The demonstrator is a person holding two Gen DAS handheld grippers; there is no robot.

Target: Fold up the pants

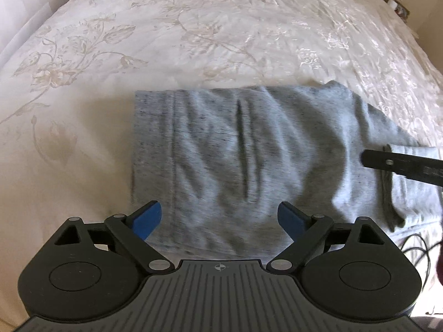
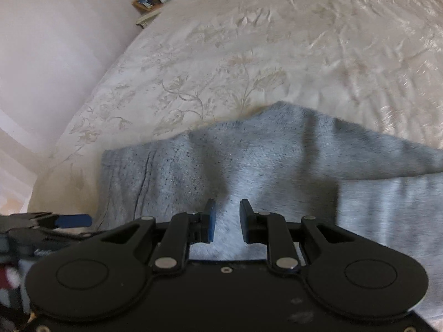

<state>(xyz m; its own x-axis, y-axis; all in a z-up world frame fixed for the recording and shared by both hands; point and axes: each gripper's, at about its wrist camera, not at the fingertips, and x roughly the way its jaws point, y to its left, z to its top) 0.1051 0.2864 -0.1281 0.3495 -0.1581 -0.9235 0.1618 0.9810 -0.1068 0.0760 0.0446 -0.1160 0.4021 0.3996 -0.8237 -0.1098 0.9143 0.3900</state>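
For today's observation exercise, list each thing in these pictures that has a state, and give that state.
Grey pants: lying on the bed, partly folded, creased.
Left gripper: open, empty, over the pants.
Right gripper: jaws narrowly apart, gripping nothing, above the fabric.
Bedspread: spread out, wrinkled.

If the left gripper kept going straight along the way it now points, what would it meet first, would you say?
Most likely the grey pants lying on the bedspread: the left gripper is open, nothing between its fingers, and the cloth fills the line ahead. Depth is unclear.
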